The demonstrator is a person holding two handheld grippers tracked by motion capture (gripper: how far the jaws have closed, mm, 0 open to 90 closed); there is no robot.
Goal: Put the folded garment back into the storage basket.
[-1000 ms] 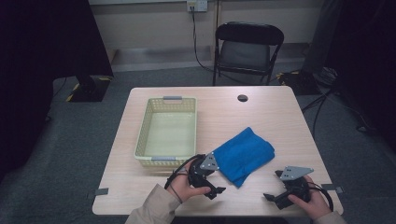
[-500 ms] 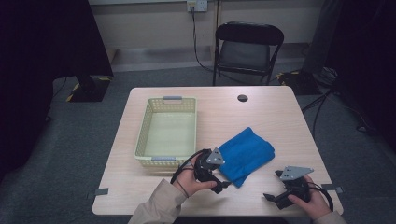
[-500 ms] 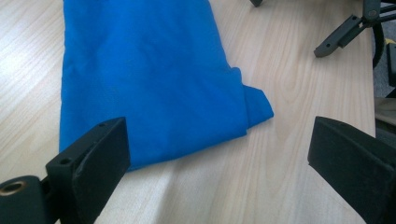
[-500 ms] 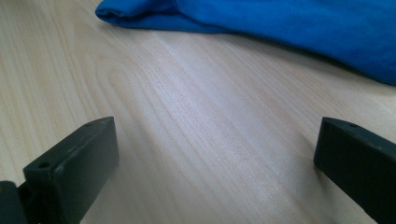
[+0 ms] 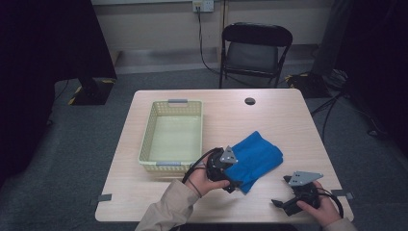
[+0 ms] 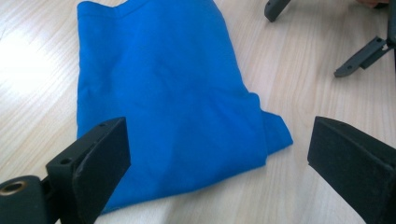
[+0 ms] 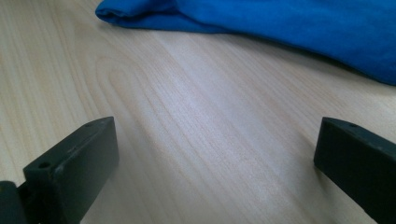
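A folded blue cloth (image 5: 257, 156) lies on the wooden table (image 5: 269, 120), right of a pale yellow basket (image 5: 151, 139). My left gripper (image 5: 230, 182) is at the cloth's near left edge, its jaws open wide. In the left gripper view the blue cloth (image 6: 168, 93) spreads ahead of and between the jaws of the left gripper (image 6: 217, 154). My right gripper (image 5: 283, 204) rests near the table's front right, apart from the cloth. Its view has the right gripper (image 7: 219, 140) open over bare wood, with the blue cloth (image 7: 289, 23) farther ahead.
The basket has nothing in it. A dark cable hole (image 5: 249, 101) is at the table's far middle. A black folding chair (image 5: 255, 48) stands behind the table. Grey tape tabs (image 5: 101, 198) mark the front corners. The right gripper's jaws (image 6: 362, 56) appear far off in the left gripper view.
My left gripper has moved forward and right to the cloth's near edge. The right gripper has stayed put.
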